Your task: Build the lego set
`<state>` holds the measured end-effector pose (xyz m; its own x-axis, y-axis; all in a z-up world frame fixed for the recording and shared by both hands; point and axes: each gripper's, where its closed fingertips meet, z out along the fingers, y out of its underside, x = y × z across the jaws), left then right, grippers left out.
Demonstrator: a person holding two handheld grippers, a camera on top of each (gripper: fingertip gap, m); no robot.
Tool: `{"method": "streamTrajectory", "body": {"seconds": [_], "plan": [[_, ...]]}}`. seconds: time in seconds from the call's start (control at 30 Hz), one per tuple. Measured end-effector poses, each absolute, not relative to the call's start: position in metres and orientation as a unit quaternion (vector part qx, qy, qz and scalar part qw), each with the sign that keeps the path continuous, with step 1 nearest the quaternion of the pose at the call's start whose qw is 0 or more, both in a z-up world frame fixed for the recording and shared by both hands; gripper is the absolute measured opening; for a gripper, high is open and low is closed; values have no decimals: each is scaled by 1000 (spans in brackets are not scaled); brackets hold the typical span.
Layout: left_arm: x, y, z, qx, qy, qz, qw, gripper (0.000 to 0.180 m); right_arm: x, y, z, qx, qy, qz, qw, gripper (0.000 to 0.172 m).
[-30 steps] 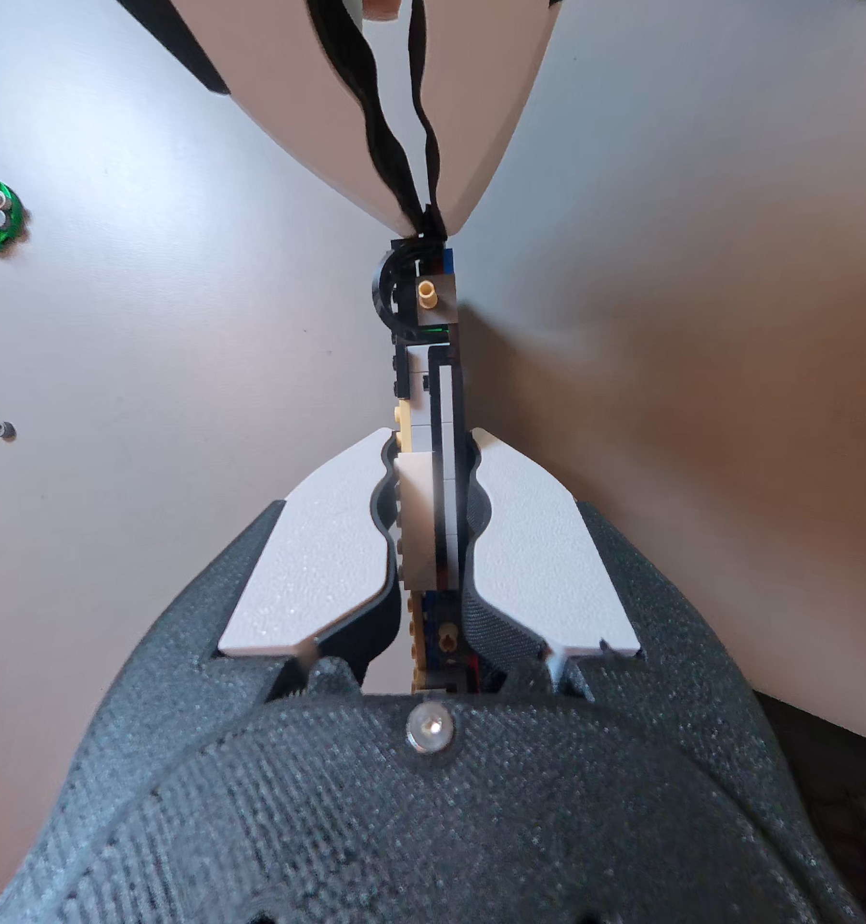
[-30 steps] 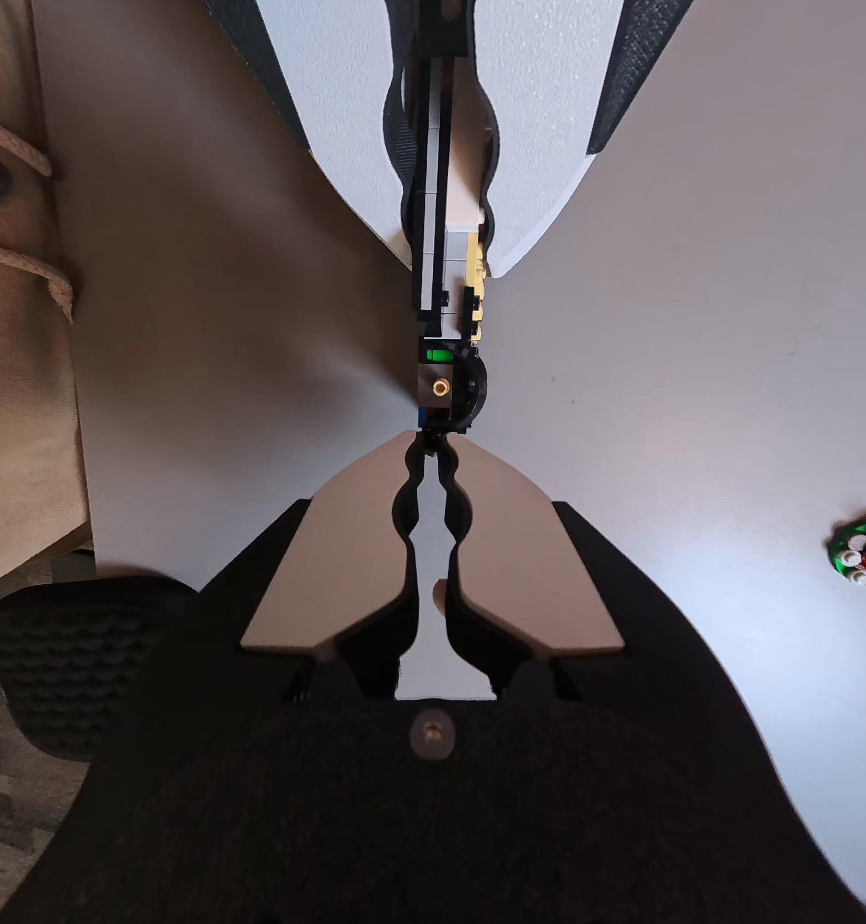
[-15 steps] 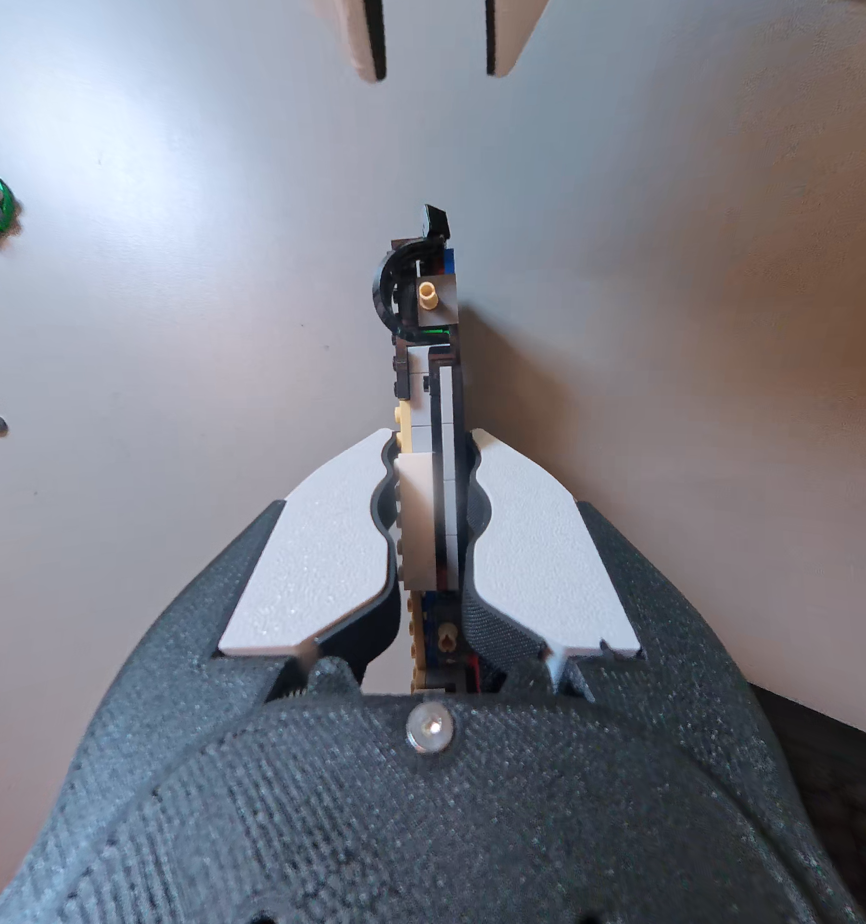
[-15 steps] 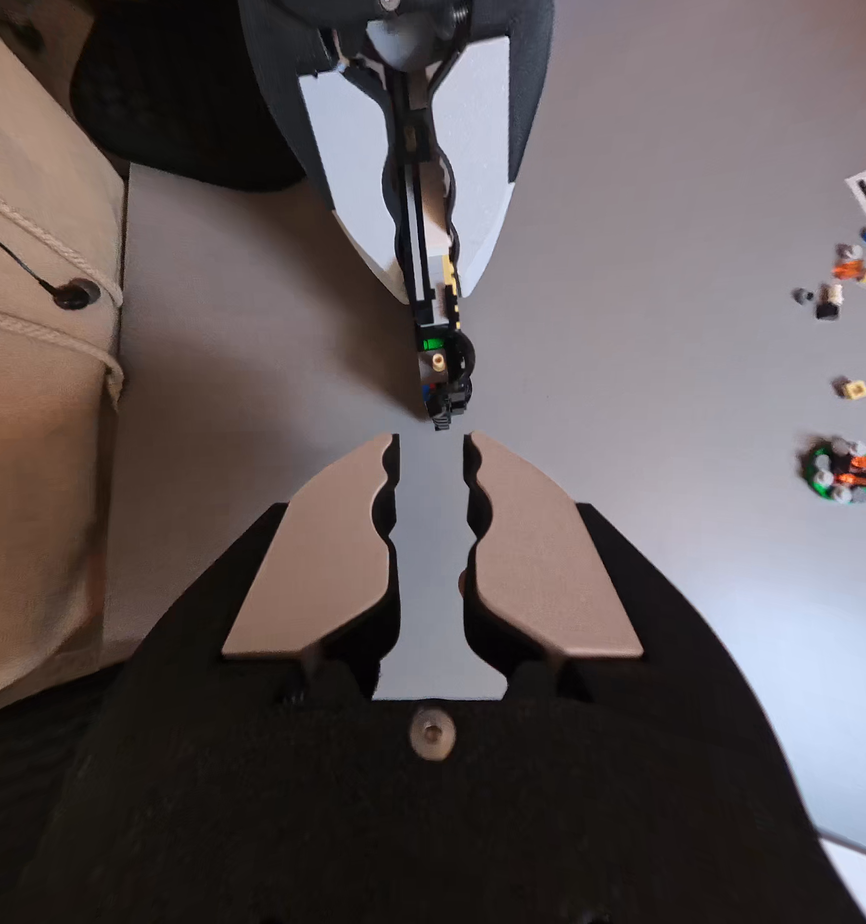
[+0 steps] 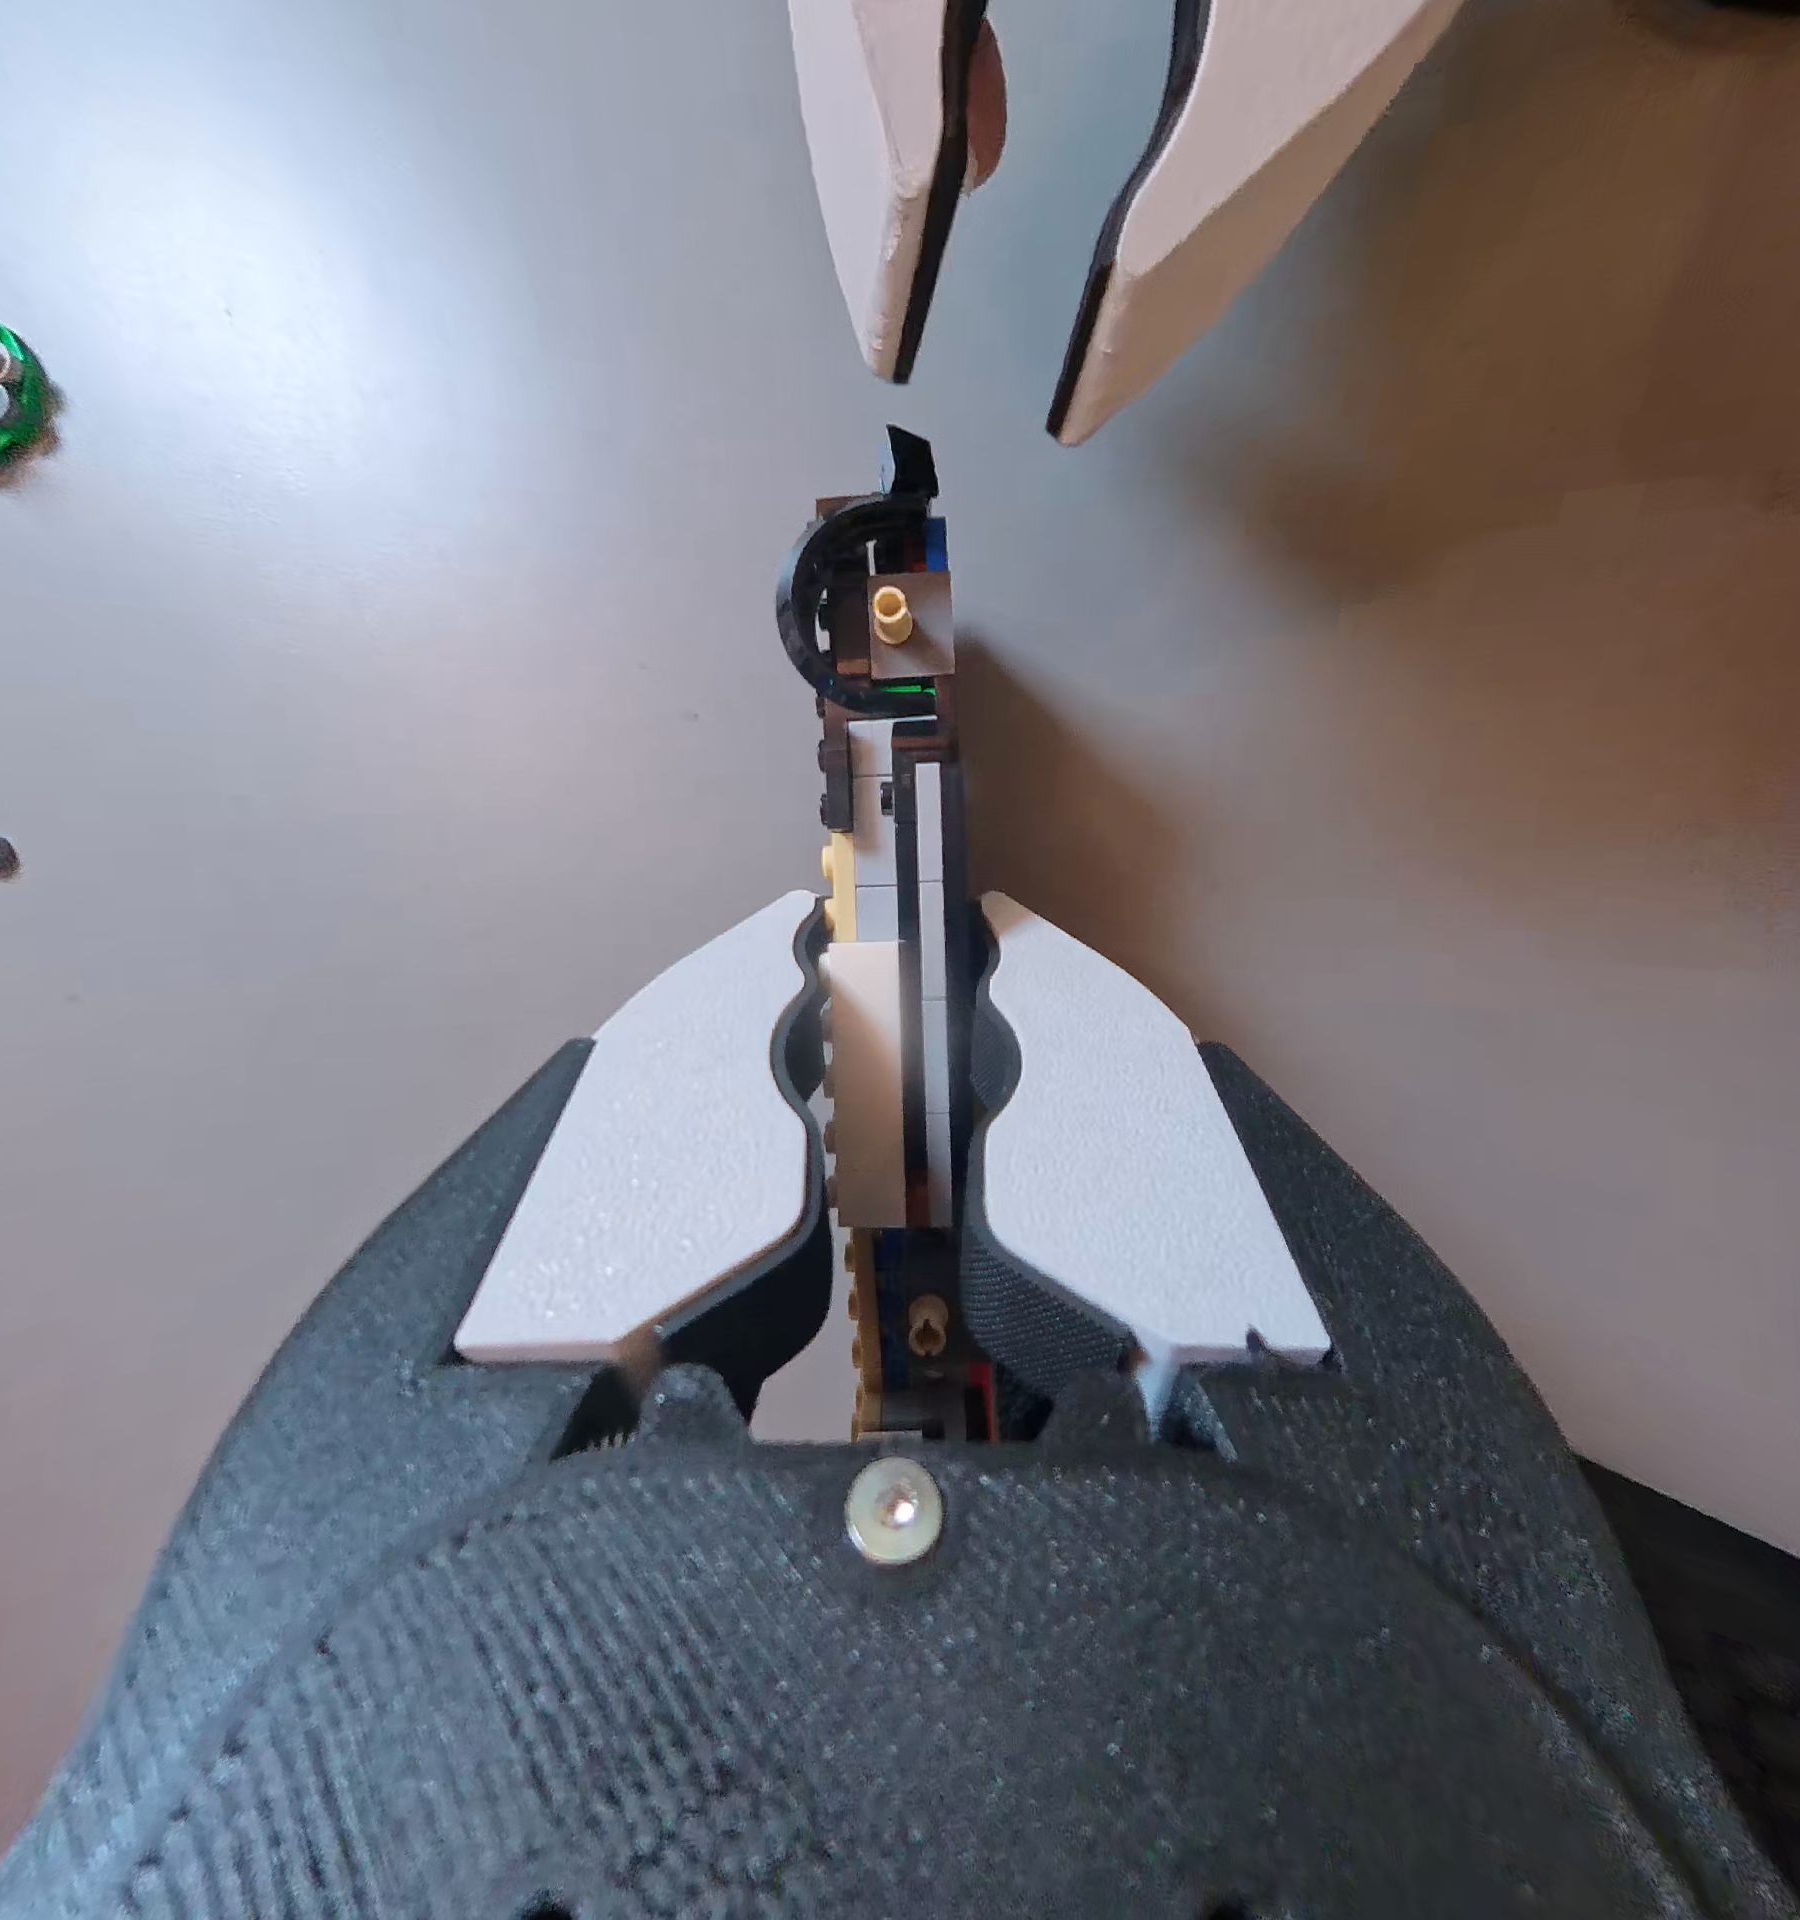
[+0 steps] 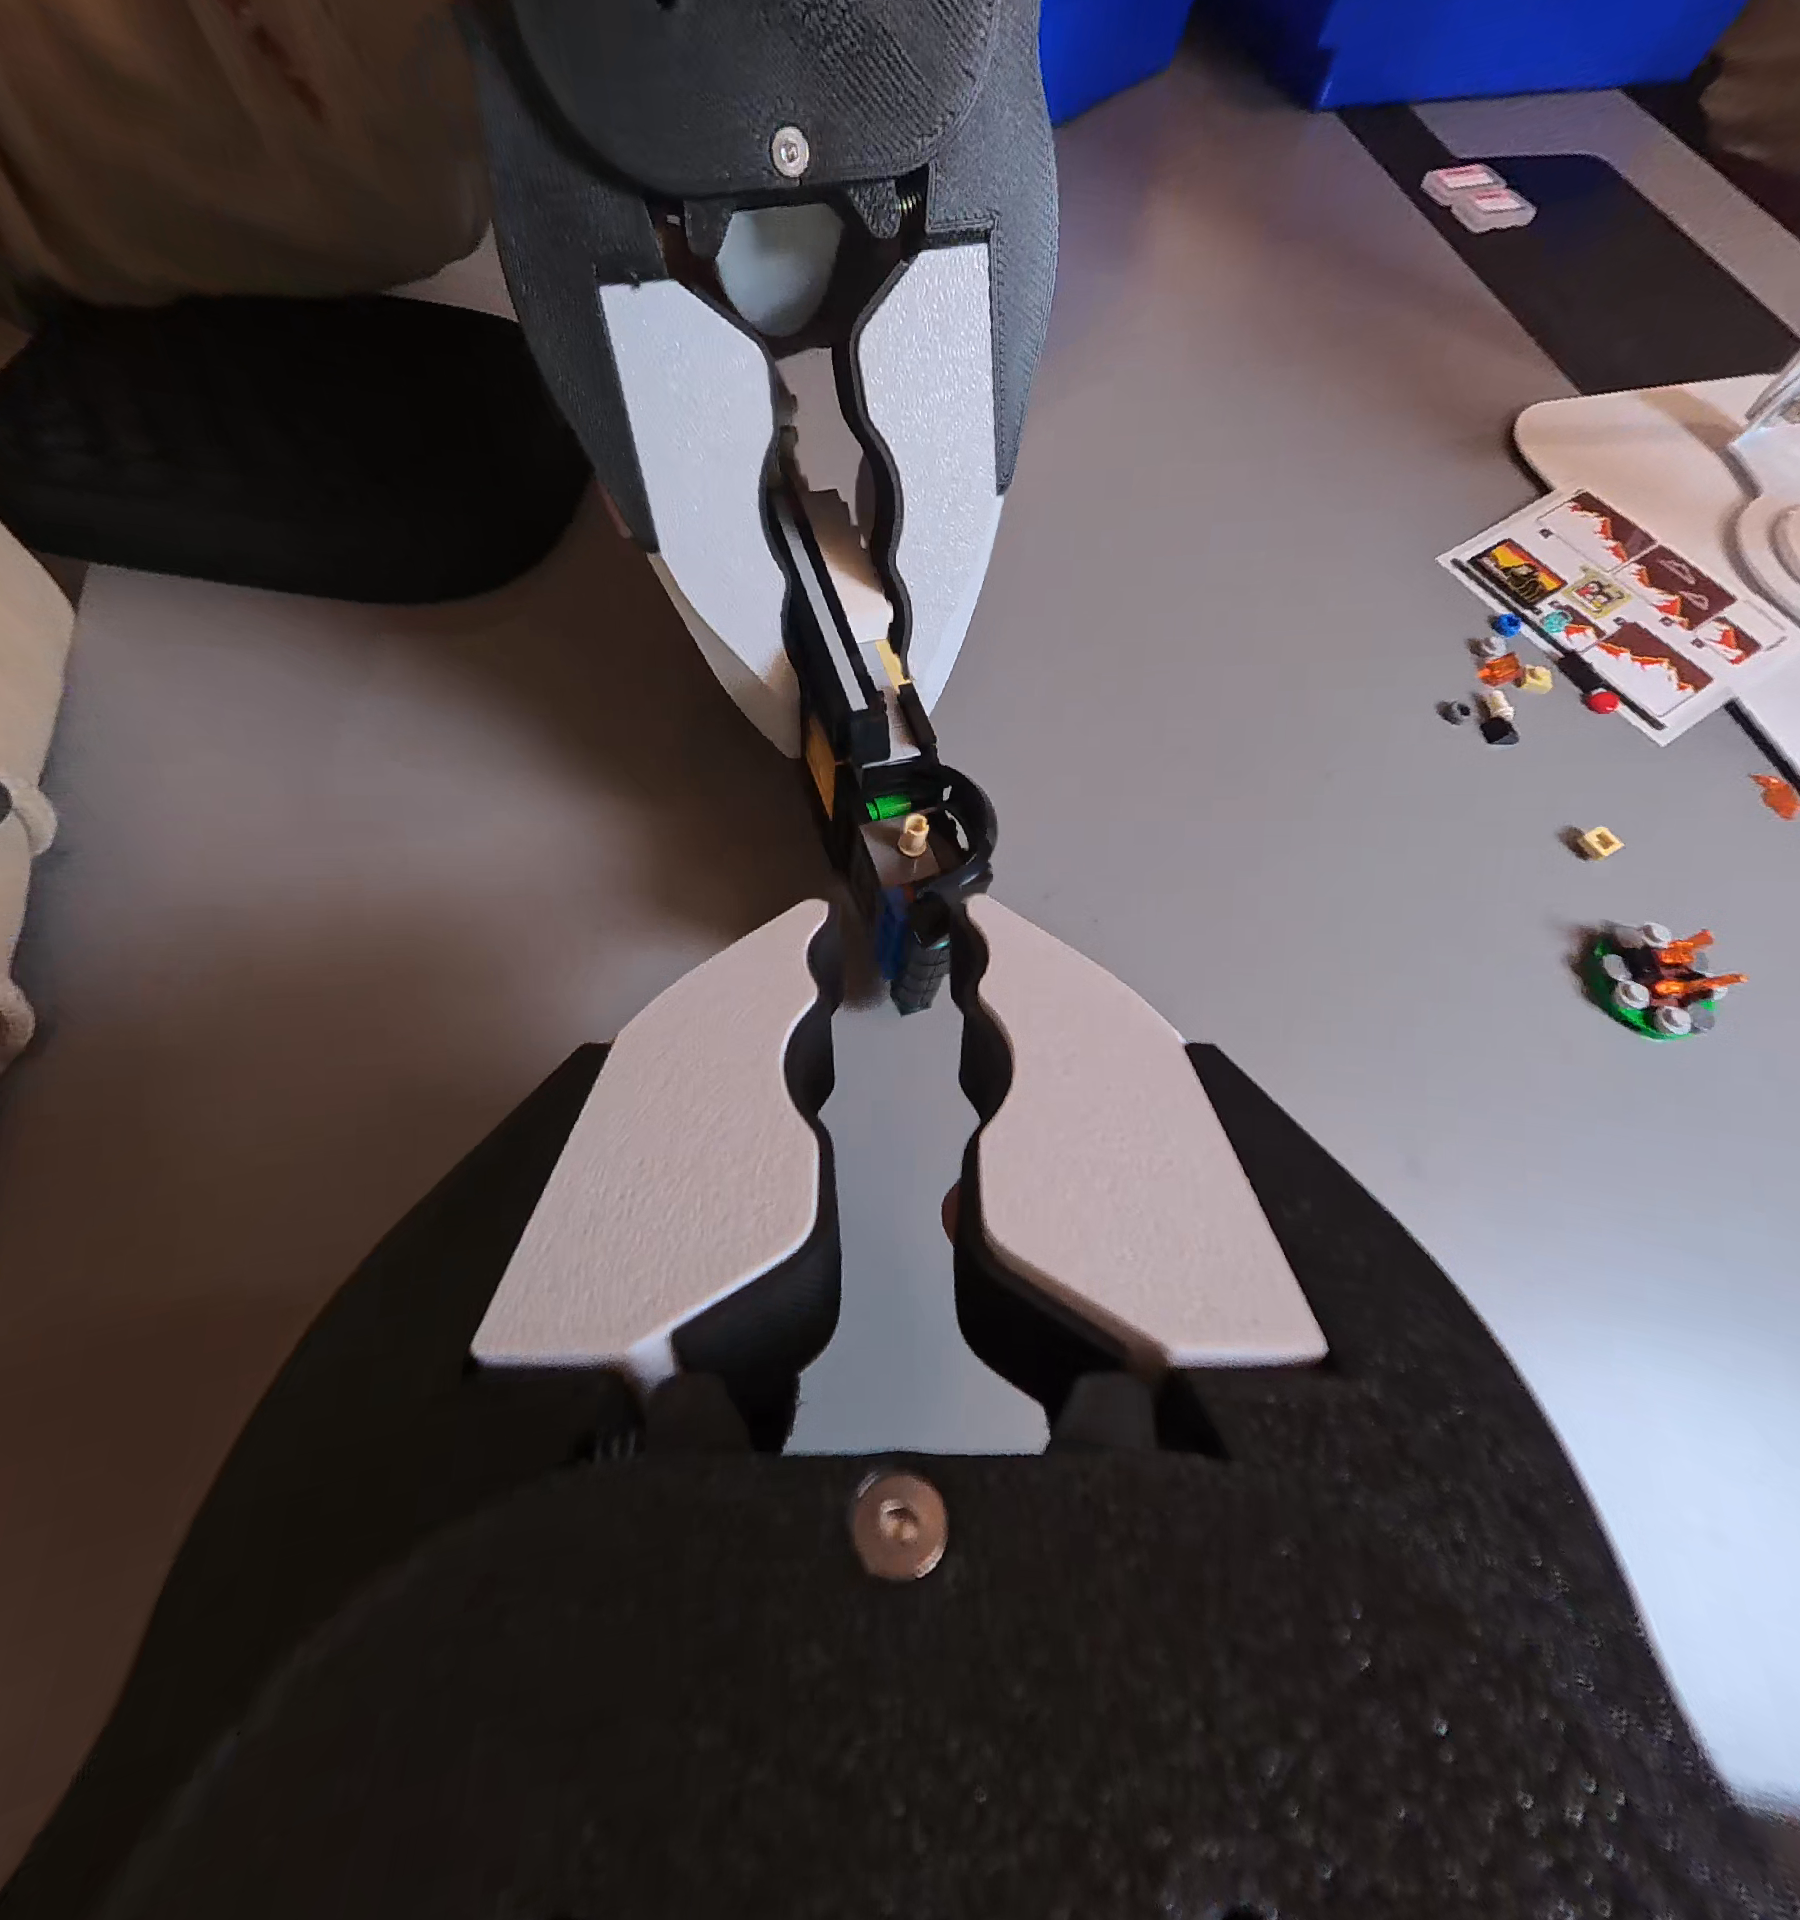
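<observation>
The left hand-held gripper (image 5: 898,925) clamps a long black-and-white toy-brick assembly (image 5: 901,831); the right hand-held gripper (image 6: 896,914) stands open around its black tip above the grey worktop (image 6: 1291,1039).

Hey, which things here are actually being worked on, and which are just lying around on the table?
In hand:
- brick model, clamped in left tool
- right tool, open at the model's black tip

Lying about:
- green round piece
- sticker sheet
- loose small bricks
</observation>
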<state>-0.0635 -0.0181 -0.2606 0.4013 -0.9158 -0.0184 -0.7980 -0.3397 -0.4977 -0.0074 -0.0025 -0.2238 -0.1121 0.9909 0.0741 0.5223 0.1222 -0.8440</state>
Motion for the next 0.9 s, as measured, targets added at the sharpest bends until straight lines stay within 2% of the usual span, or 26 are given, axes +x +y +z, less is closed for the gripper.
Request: {"method": "streamTrajectory", "body": {"seconds": [0.27, 0.53, 0.7, 0.9], "plan": [[-63, -16, -261, -818, 514, -130, 222, 24, -5, -7, -229, -613, -625, 315, 367, 21], [-64, -14, -261, -823, 506, -128, 224, 24, -5, -14, -228, -648, -569, 322, 389, 31], [-63, -14, -261, -827, 500, -126, 224, 24, -6, -10, -227, -663, -543, 300, 420, 30], [-63, -14, -261, -826, 501, -125, 225, 24, -3, 1, -228, -663, -543, 279, 433, 20]]}}
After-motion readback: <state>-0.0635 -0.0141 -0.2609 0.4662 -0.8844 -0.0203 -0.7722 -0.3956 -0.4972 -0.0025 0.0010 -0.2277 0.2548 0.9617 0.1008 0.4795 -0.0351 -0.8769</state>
